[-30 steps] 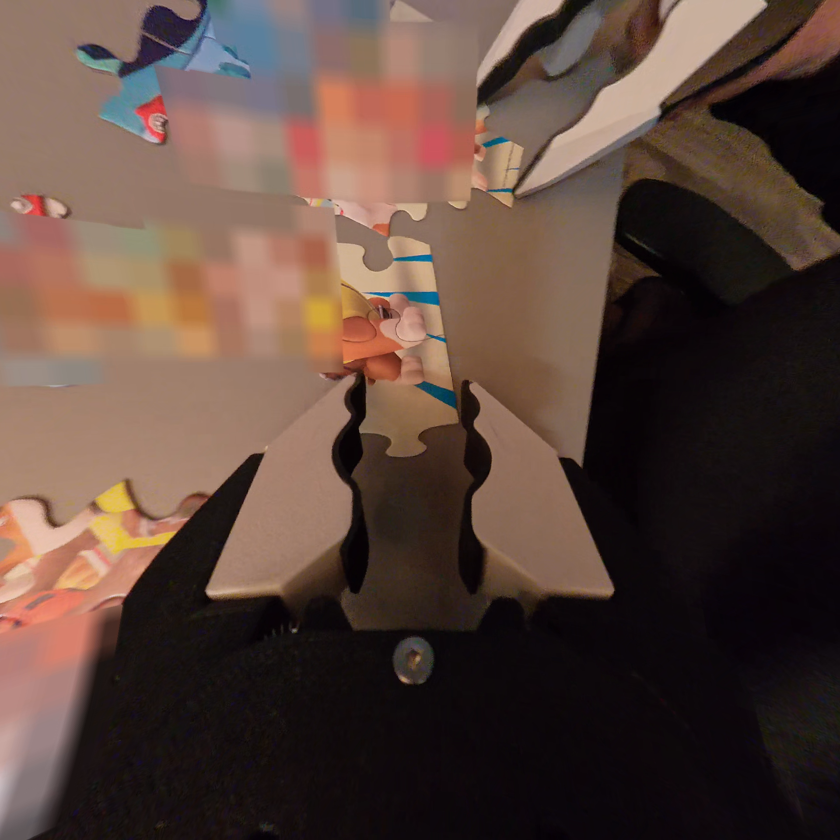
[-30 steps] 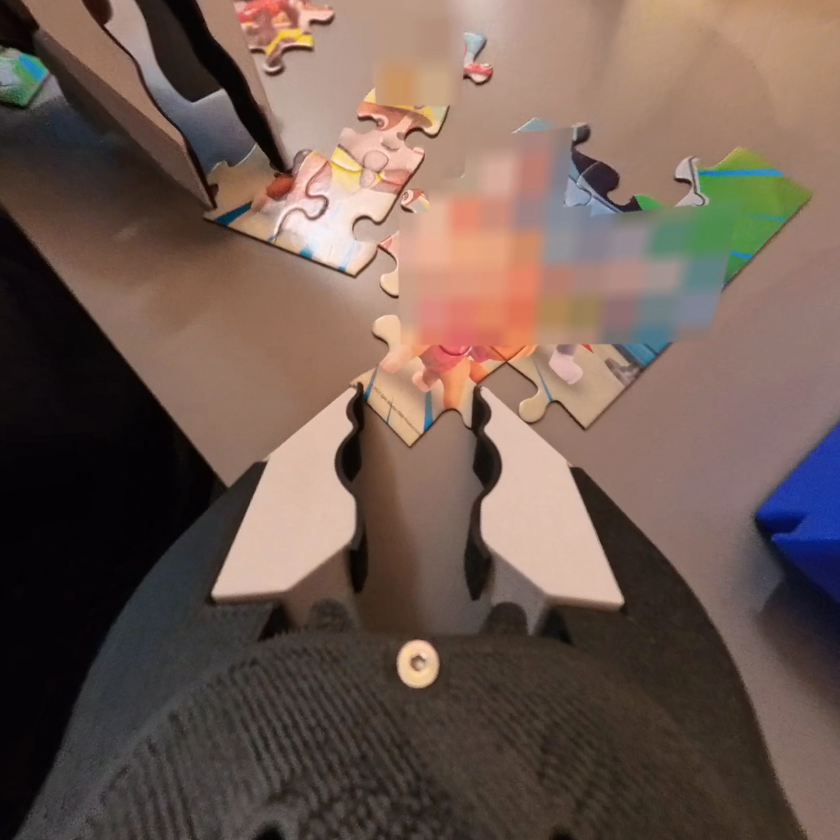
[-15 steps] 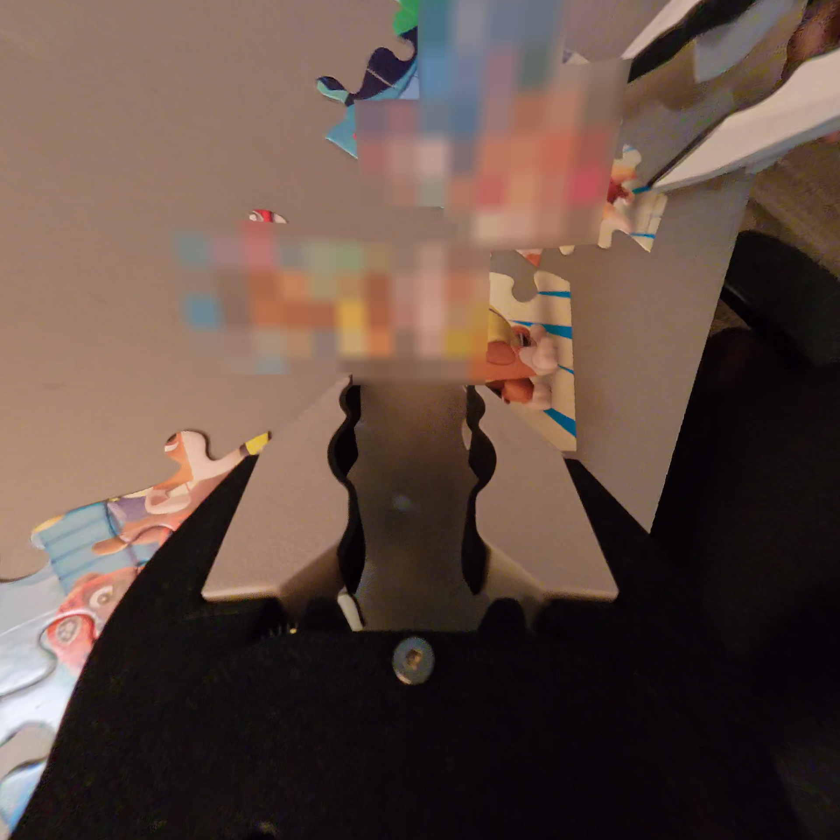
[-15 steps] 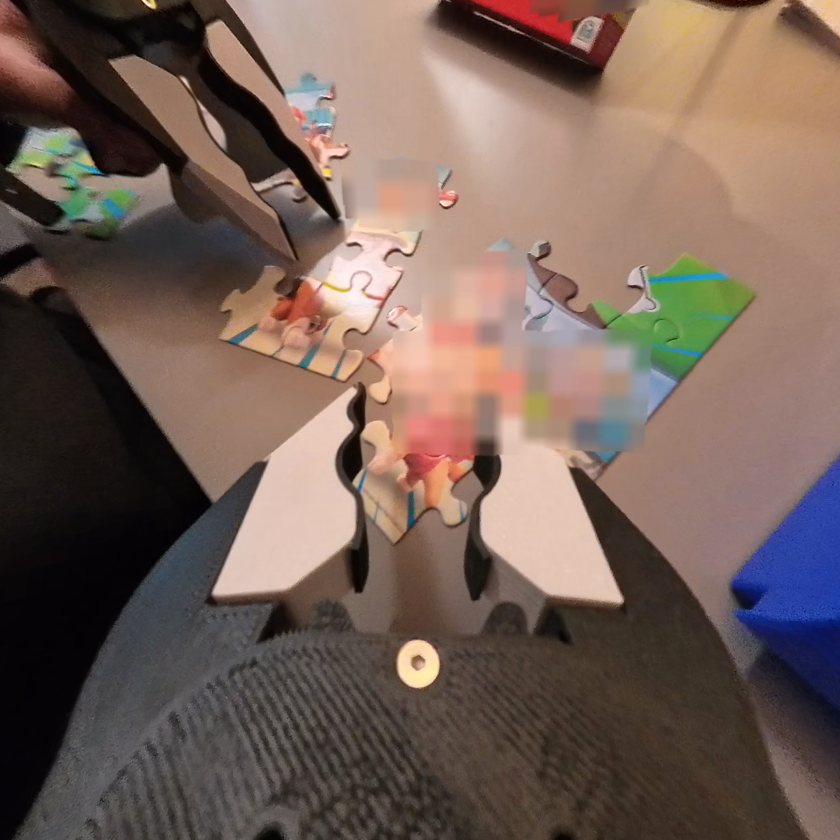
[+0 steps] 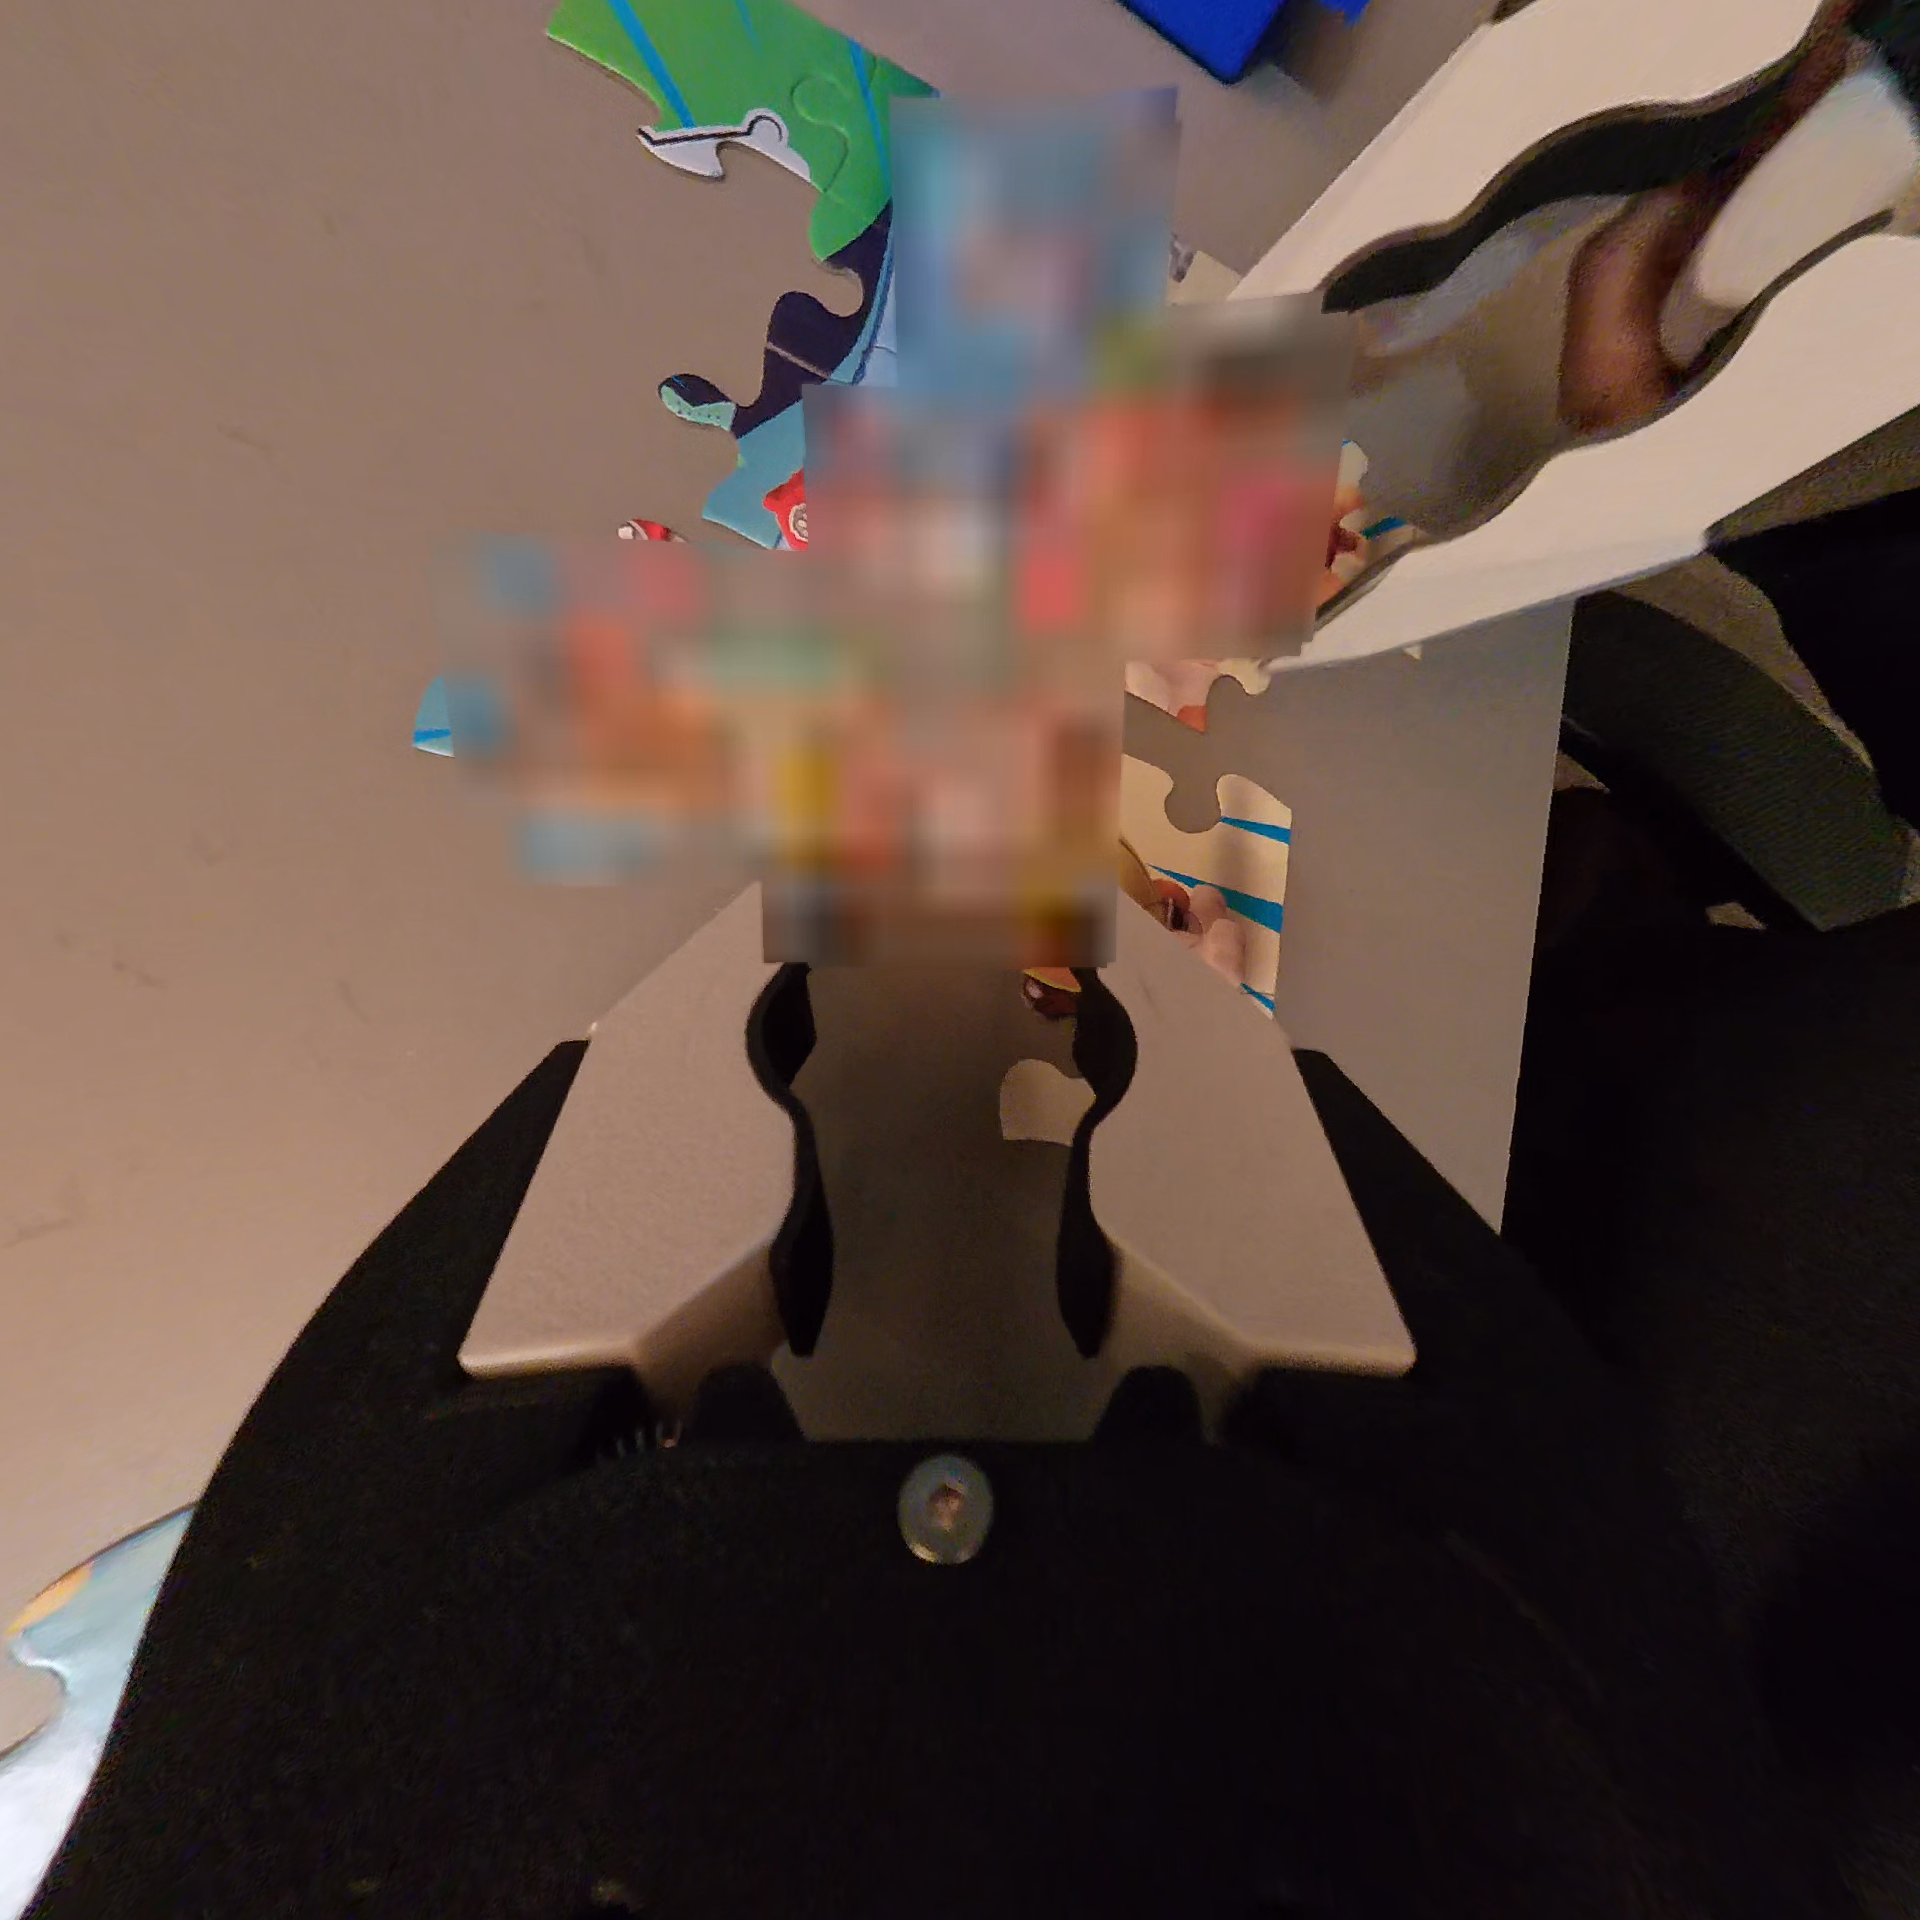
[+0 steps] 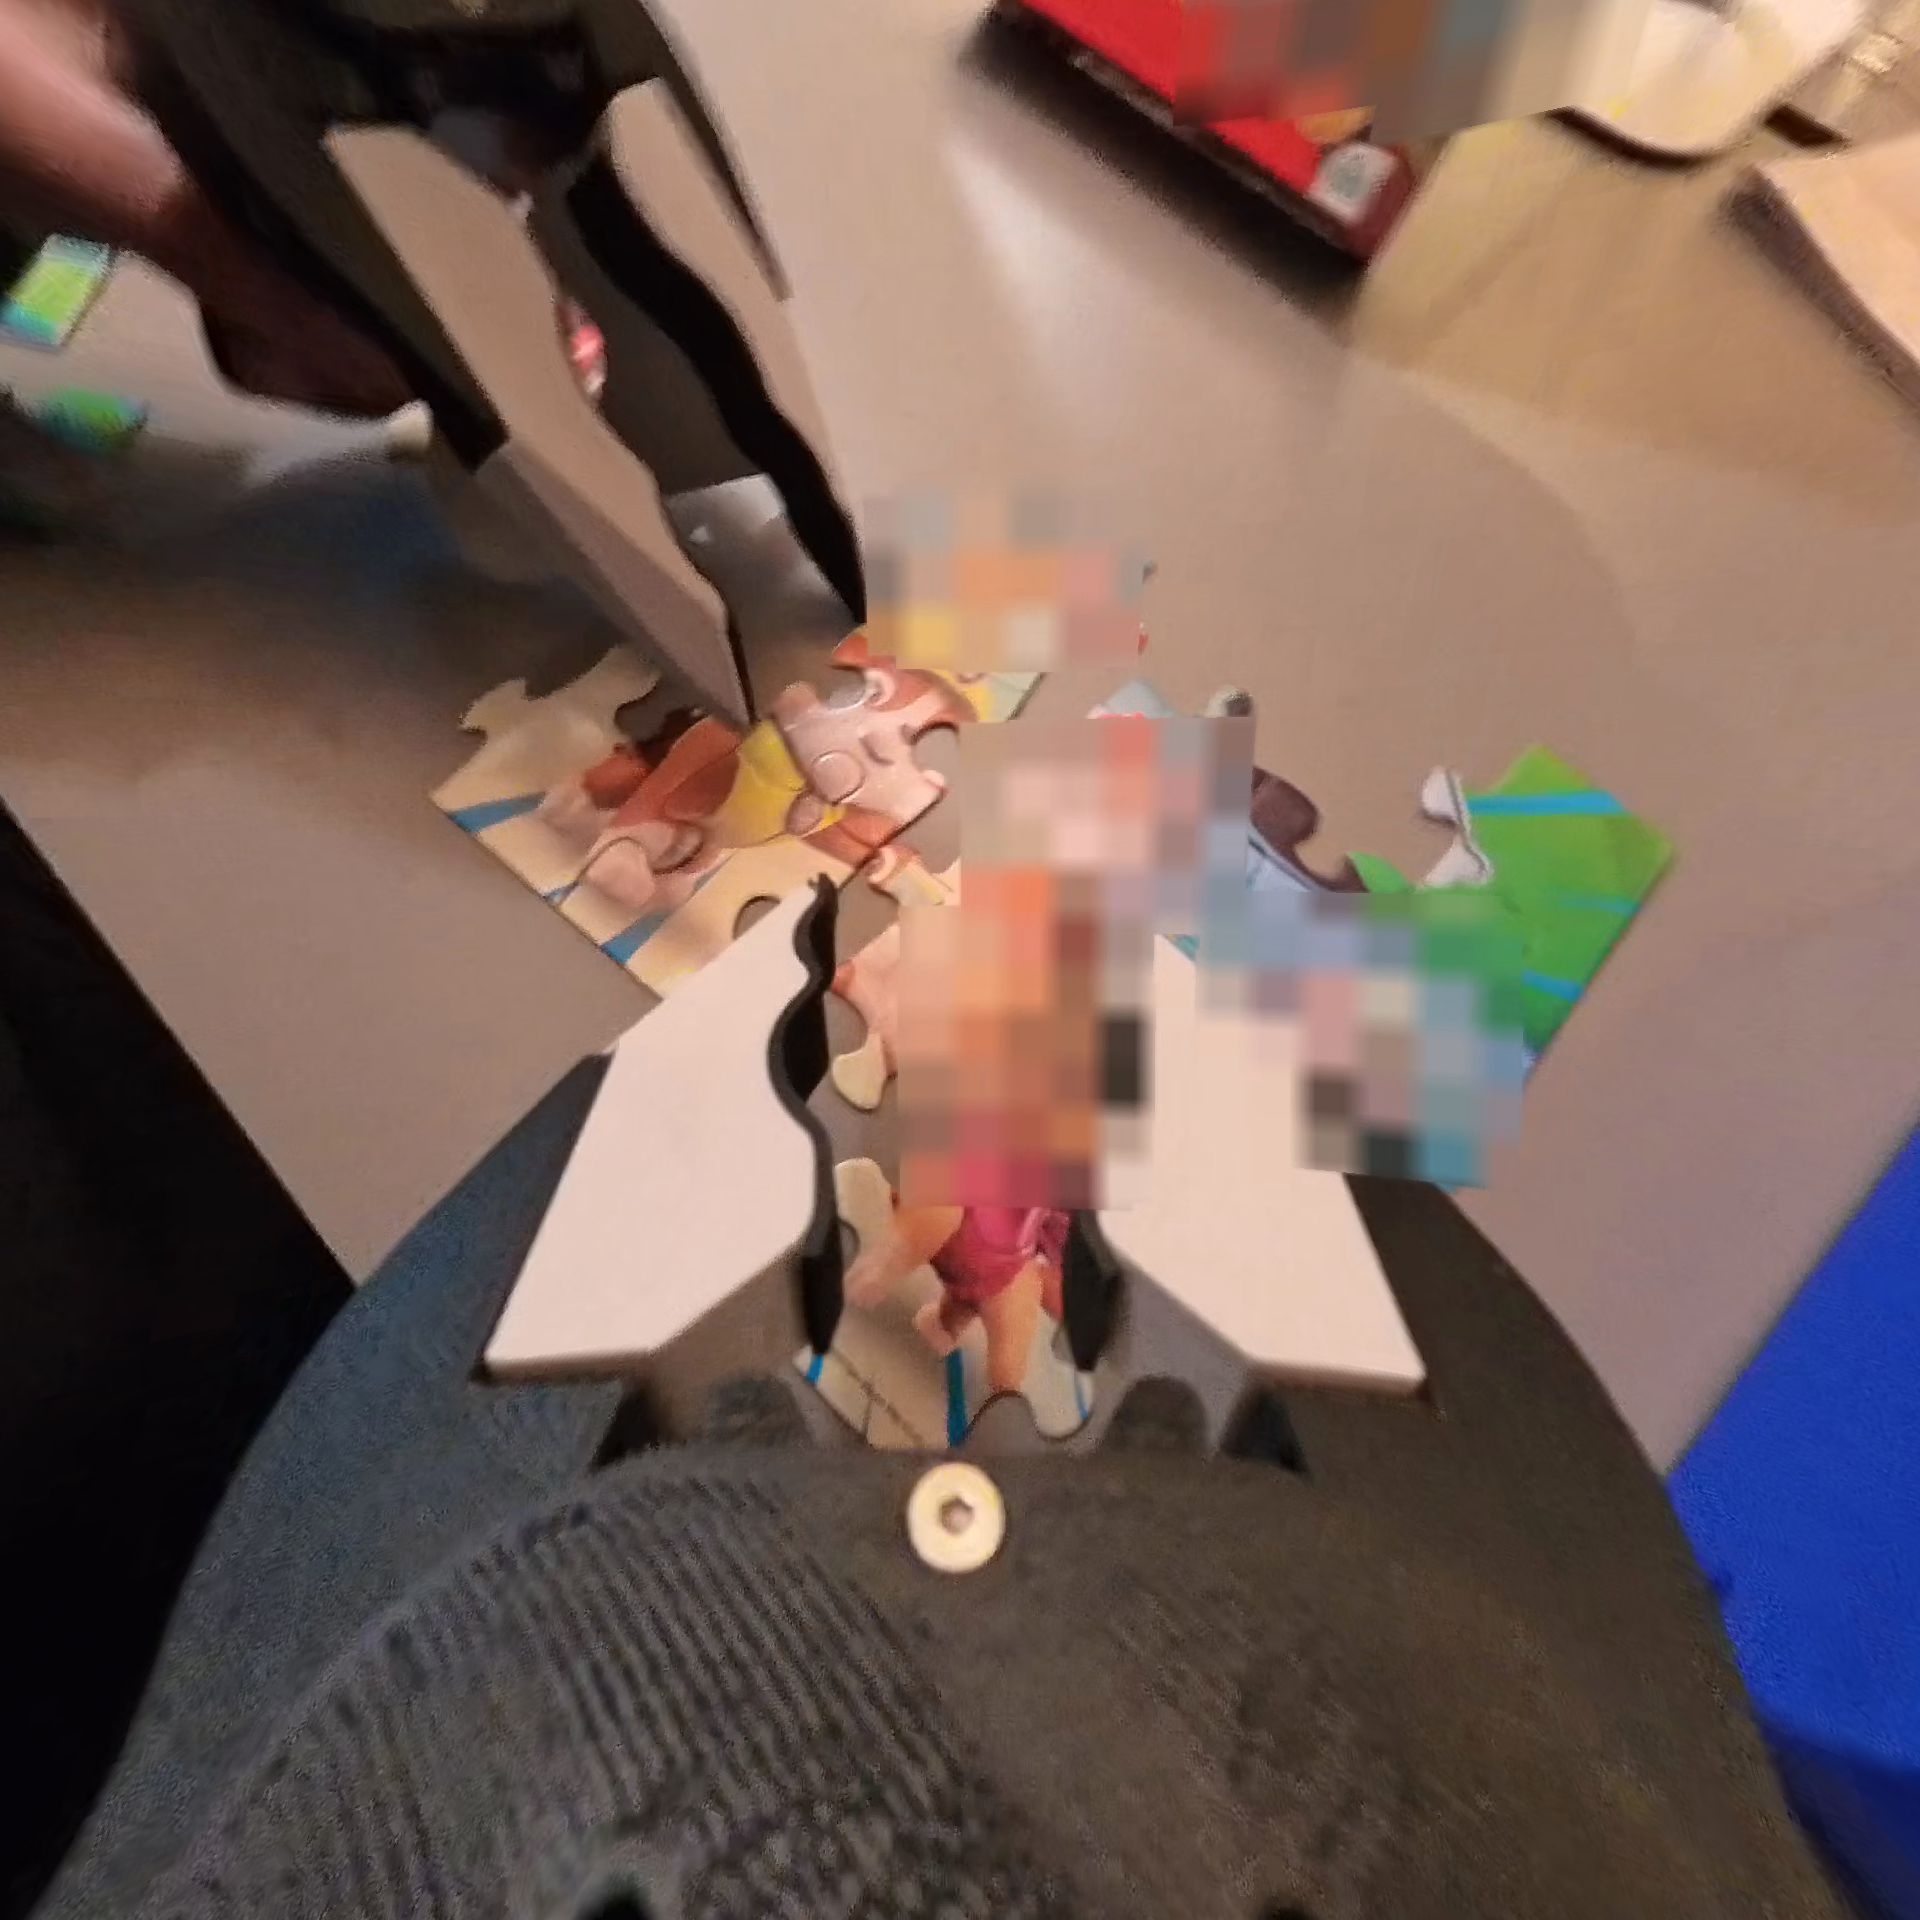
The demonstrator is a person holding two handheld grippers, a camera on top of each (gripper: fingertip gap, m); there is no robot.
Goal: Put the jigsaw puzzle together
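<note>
Spread flat on the smooth grey counter (image 6: 1351,520): a part-built jigsaw (image 6: 707,790) of glossy printed card, knobbed and notched along its open edges, straight along the near one. Long axis running left to right across the right wrist view, from a cream end striped in blue to a green corner piece (image 6: 1579,831) at the far right. Much of the middle hidden under blurred patches.

Right gripper (image 6: 987,914) tipped down over the near edge of that spread, jaws apart. Showing through the gap, a loose piece (image 6: 987,1278) in cream, pink and orange, lying lengthwise along the fingers, its rounded tabs toward the left pad and toward the gripper's base. Lower edge seeming to pass under the right finger, so apparently flat on the counter rather than pinched; actual contact with the pads not clear.

Left gripper (image 5: 940,987) pointed across the counter at the jigsaw's cream end, jaws apart with bare grey surface between the wavy black pads. Only one pale rounded tab (image 5: 1039,1107) peeking in beside the right-hand pad. From the right wrist view, its pale wedge-shaped fingers (image 6: 665,582) slanting down, one tip at the jigsaw's far left edge; touching or just above, hard to tell through the blur.

Farther off: a blue box (image 6: 1818,1455) at the right edge, a red box (image 6: 1278,135) at the counter's far side, a few green pieces (image 6: 52,301) well apart at the far left
</note>
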